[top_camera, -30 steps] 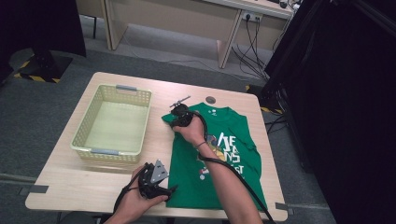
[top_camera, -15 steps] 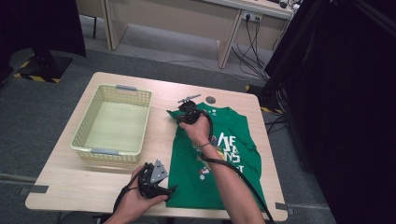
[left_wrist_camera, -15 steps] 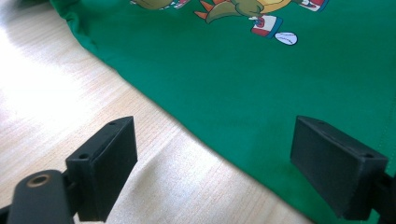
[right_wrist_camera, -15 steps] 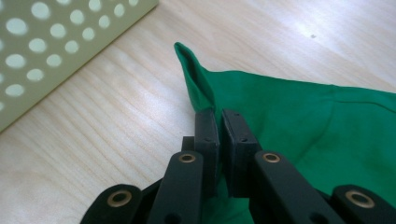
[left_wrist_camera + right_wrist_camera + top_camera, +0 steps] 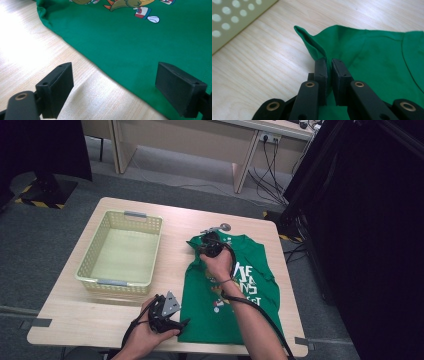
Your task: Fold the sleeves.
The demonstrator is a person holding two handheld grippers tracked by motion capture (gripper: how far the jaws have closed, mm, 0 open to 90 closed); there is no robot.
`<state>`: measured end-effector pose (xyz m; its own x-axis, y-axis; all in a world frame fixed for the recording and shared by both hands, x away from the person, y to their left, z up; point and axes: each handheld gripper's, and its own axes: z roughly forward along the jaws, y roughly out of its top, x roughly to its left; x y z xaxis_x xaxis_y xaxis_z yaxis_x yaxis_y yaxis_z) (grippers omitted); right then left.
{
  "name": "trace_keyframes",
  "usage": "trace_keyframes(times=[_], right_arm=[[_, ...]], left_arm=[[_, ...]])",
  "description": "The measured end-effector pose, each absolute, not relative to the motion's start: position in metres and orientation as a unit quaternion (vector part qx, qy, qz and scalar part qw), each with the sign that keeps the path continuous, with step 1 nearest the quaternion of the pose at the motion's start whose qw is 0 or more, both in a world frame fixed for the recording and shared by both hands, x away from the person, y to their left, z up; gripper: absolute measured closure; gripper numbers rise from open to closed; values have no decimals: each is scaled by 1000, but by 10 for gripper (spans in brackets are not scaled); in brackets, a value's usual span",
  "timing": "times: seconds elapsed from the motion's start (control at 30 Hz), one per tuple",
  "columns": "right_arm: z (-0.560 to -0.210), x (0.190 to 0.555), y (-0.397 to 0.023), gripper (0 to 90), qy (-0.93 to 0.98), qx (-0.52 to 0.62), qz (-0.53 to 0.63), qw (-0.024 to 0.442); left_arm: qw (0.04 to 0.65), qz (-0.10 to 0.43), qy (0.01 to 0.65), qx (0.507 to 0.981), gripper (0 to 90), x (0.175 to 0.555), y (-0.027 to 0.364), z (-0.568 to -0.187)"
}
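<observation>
At the bottom of the high view the left gripper point(image 5: 182, 324) rests at the lower left corner of the green printed cotton T-shirt point(image 5: 200, 305) — jaws spread wide, gripping nothing. The shirt lies flat, centre-right on the pale wooden table point(image 5: 65, 320). Mid-frame, the right gripper point(image 5: 328, 65), having just been closing, pinches the shirt's sleeve. Farther left stands the pale yellow-green perforated plastic basket point(image 5: 90, 265).

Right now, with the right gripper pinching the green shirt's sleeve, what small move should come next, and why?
Probably carry the sleeve inward over the shirt's body. The right gripper is shut on the sleeve's fabric, which is raised off the table, while the left gripper sits open astride the bottom hem, so a fold looks to be underway.
</observation>
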<state>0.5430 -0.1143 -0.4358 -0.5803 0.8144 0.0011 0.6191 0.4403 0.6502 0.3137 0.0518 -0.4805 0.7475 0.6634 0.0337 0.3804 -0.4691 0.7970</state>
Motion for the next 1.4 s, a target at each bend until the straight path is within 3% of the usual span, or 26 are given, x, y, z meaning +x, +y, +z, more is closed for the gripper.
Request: trace_keyframes(times=[0.6, 0.8, 0.97, 1.4], right_arm=[[-442, 534, -154, 751, 809, 486, 283, 172], [-441, 532, -164, 705, 792, 508, 275, 196], [-443, 529, -157, 633, 816, 473, 282, 178], [-456, 521, -135, 611, 848, 429, 263, 166]], left_arm=[[408, 166, 312, 842, 145, 314, 51, -481], [409, 168, 310, 841, 145, 314, 51, -481], [411, 164, 311, 841, 146, 314, 51, -481], [405, 173, 311, 842, 147, 314, 51, -481]])
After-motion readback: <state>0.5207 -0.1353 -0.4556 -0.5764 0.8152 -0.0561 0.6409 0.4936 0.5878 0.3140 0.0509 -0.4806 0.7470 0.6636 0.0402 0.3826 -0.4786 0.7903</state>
